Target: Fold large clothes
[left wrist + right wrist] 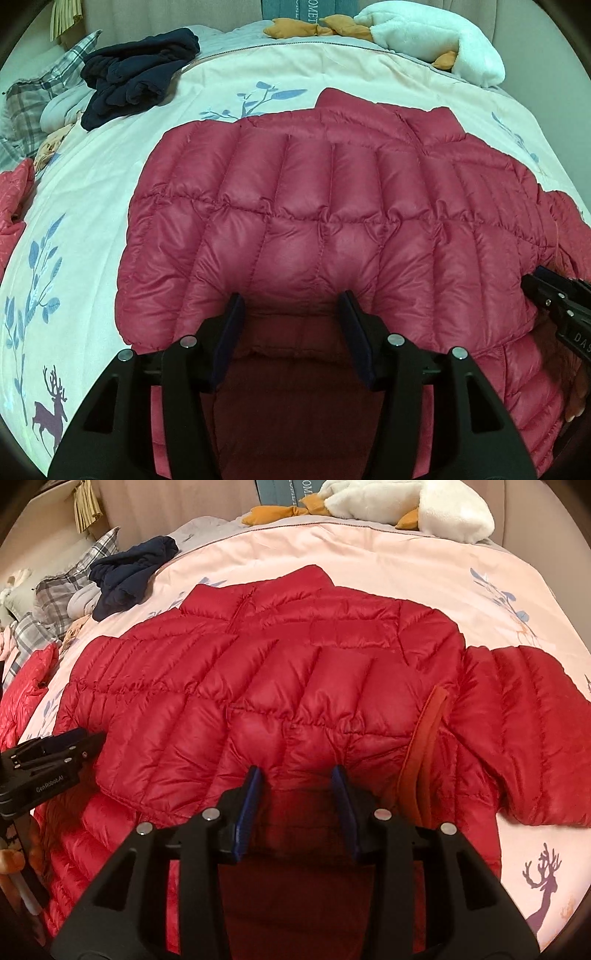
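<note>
A dark red quilted puffer jacket [314, 192] lies spread on the bed, its collar at the far side and its near part doubled over into a puffy fold. My left gripper [291, 295] hangs over that near fold with its jaws apart; the pads do not press the cloth. My right gripper [296, 770] stands the same way further right on the fold, open. One sleeve [524, 720] lies out to the right, beside an orange lining strip [424, 746]. Each gripper shows at the edge of the other's view: the right gripper [554, 295], the left gripper [55, 749].
The jacket rests on a pale pink bed cover [74, 206] printed with blue leaves and a deer. A crumpled navy garment [136, 81] lies at the far left by a plaid pillow [44, 88]. A white plush toy [436, 40] sits at the headboard. Another red garment [14, 199] lies at the left edge.
</note>
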